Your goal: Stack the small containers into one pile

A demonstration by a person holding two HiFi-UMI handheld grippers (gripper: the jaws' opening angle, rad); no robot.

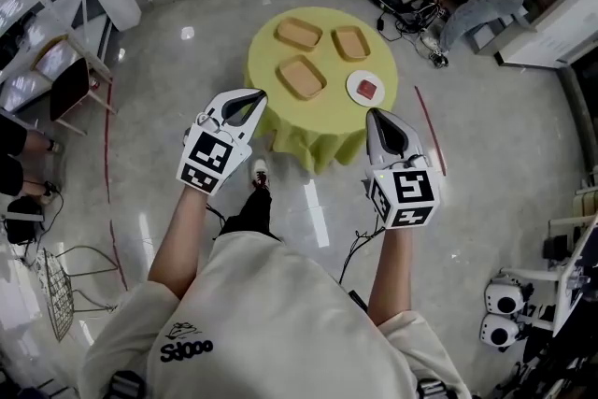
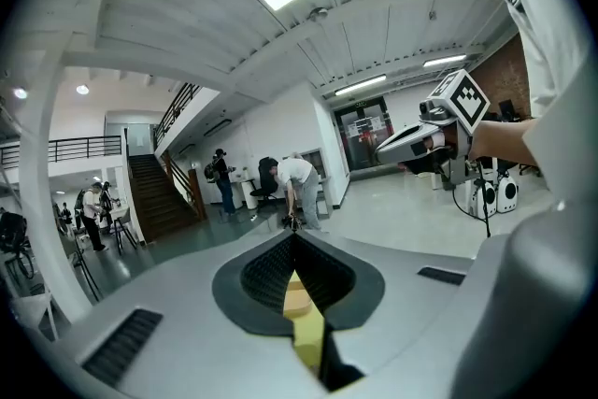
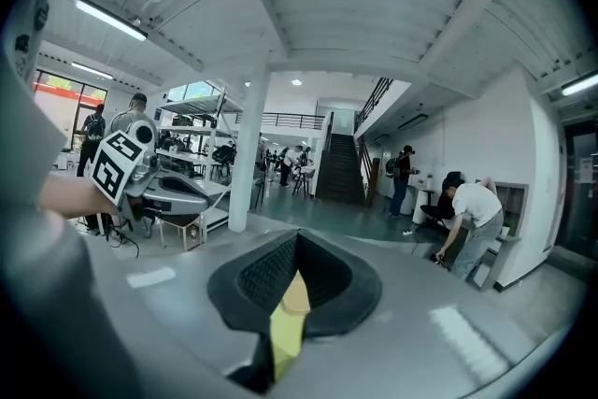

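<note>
The only writing is a dark print (image 1: 185, 346) on the back of the person's light shirt (image 1: 271, 313). It has a small drawing above some letters which look like "SJ000", but I cannot read them for sure. Each gripper carries a cube (image 1: 209, 159) with black and white square markers; these are patterns, not words.

The left gripper (image 1: 257, 95) is closed, its jaws meeting at the tips with nothing between them. The right gripper (image 1: 373, 113) is closed in the same way and is also empty. Both point forward toward a round table (image 1: 280, 121) with a yellow-green cloth (image 1: 327, 131).

Three tan containers lie separately on the cloth: one at the far left (image 1: 299, 34), one at the far right (image 1: 351, 43) and one nearer to the person (image 1: 302, 77). None touches another. A white plate (image 1: 365, 89) with something red on it stands just beside the near container, on its right. All the containers are ahead of the grippers and apart from them. In the head view the left gripper's tip is at the near left edge of the table, and the right gripper's tip is at the near right edge, close below the plate.
</note>
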